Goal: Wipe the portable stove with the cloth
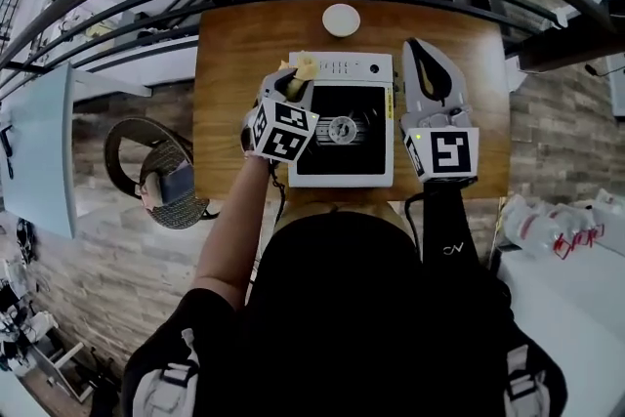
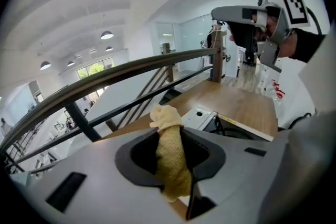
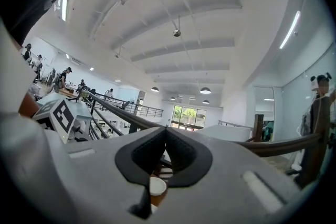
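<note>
A yellow cloth [image 2: 170, 160] is clamped in the left tool [image 1: 296, 76] at the portable stove's [image 1: 342, 169] back left corner. The right tool [image 1: 418, 49] is held closed and empty beside the stove.

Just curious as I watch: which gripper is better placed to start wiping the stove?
Left. The left gripper is shut on the yellow cloth, right over the far left corner of the stove. The right gripper is shut on nothing, off to its right side.
</note>
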### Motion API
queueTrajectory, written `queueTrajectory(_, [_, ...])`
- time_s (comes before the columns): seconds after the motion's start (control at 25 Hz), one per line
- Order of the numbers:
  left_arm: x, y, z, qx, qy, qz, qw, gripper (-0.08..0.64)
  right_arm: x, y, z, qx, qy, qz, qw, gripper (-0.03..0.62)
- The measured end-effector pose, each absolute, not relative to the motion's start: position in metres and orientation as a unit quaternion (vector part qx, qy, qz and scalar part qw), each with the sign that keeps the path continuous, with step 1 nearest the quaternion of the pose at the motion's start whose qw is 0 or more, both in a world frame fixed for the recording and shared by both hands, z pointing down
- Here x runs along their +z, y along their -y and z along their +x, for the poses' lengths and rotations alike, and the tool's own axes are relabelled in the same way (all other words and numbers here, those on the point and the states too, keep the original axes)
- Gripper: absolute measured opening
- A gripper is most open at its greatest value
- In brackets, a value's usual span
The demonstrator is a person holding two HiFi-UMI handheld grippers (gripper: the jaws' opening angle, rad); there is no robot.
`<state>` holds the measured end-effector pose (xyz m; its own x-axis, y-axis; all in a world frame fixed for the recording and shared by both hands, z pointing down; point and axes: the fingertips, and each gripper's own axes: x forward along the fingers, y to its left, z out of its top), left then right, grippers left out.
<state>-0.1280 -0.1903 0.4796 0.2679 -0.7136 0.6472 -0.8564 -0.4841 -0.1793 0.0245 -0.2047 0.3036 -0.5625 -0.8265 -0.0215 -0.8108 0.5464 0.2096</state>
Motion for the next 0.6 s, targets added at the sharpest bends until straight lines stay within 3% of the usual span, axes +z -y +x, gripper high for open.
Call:
queueTrajectory(0.36, [0.508,0.181,0.005,0.36,0.365,0.855,0.081,0.091,0.302,0.184,0.086,-0.109,0.846,0.518,0.058,0.0])
queueTrajectory(0.6, [0.532,0.171,-0.001,0.394,0.371,0.835,0.097,0.091,0.301,0.178,0.105,-0.098,0.841,0.529,0.048,-0.001])
